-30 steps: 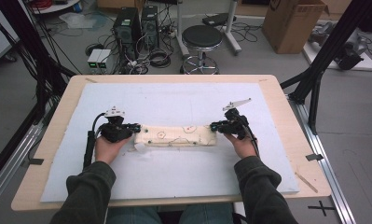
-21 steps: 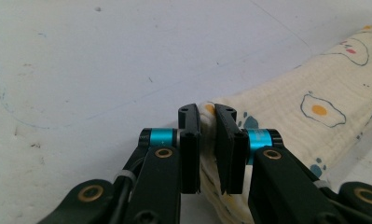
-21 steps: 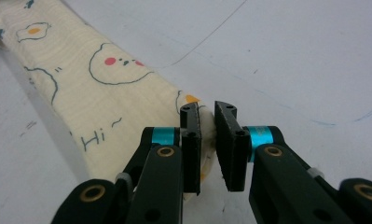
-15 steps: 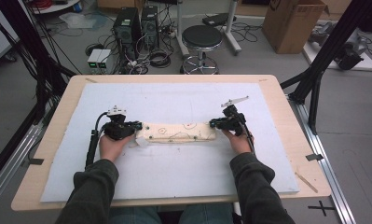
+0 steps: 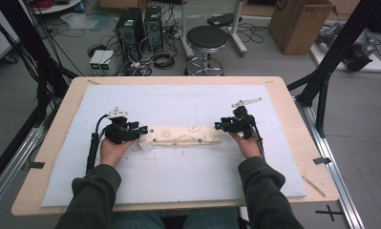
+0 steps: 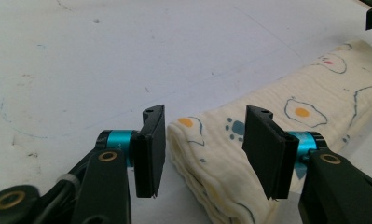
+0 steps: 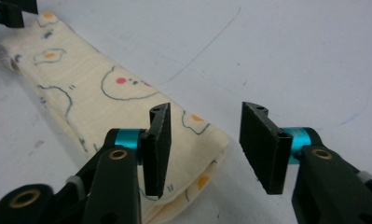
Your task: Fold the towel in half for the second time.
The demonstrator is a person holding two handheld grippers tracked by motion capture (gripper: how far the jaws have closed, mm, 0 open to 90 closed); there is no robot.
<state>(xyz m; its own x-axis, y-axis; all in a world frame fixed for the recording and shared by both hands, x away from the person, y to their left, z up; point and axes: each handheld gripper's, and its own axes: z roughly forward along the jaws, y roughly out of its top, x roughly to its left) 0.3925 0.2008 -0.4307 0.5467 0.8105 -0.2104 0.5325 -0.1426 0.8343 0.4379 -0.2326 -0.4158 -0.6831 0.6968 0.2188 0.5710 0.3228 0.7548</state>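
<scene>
Now spread apart, left gripper (image 6: 200,154), jaws just been opening, folded cloth (image 6: 277,140) lying between them but not pressed by either pad. Likewise spread, right gripper (image 7: 203,149), jaws also just been opening, one end corner of the same cloth under the left pad and in the gap, not pinched. Seen from the high view: left gripper (image 5: 139,133) at the left end of the cloth (image 5: 183,136), right gripper (image 5: 220,125) at its right end, cloth stretched long and narrow between both, flat on the white mat (image 5: 178,176), roughly in the middle of it.

No writing readable on the cloth; only printed pictures: fried eggs with orange yolk, small blue paw marks, round outlined faces with a red dot. Thin pen lines and small dark specks on the mat around it.

Farther out, one cardboard box (image 5: 300,24) on the floor behind the table, top open, contents not possible to tell; dark mark on its side too blurred to read. Beside it, farther left, a black stool (image 5: 207,40) and two dark computer towers (image 5: 138,24) with many cables.

Plenty of bare mat in front of and behind the cloth; wooden table (image 5: 298,124) rim uncovered around the mat on all sides; black frame posts close to both far corners.
</scene>
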